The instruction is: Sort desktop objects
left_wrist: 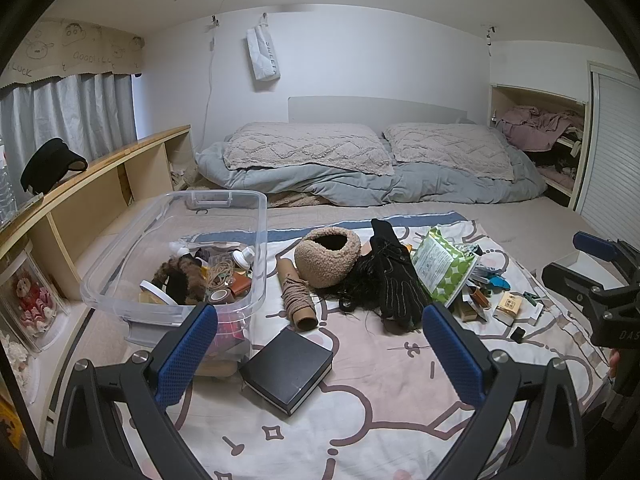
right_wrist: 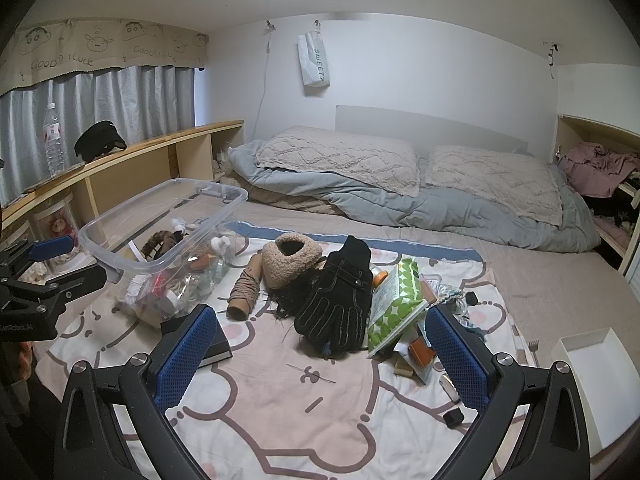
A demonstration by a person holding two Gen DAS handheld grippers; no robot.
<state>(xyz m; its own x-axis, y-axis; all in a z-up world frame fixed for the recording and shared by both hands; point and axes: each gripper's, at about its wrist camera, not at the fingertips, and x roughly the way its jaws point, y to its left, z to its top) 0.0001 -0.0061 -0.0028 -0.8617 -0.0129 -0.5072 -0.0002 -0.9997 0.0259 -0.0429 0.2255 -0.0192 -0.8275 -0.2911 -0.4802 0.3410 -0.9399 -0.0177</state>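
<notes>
A clear plastic bin with several small items inside sits on the bed at the left. A black box lies just in front of my left gripper, which is open and empty. A pile lies further back: a fuzzy beige hat, black gloves, a green wipes pack and a cardboard tube wound with yarn. My right gripper is open and empty, in front of the gloves.
A patterned sheet covers the bed's near part. Pillows and a grey duvet lie behind. A wooden shelf runs along the left. A white tray sits at the right. Small boxes lie right of the pile.
</notes>
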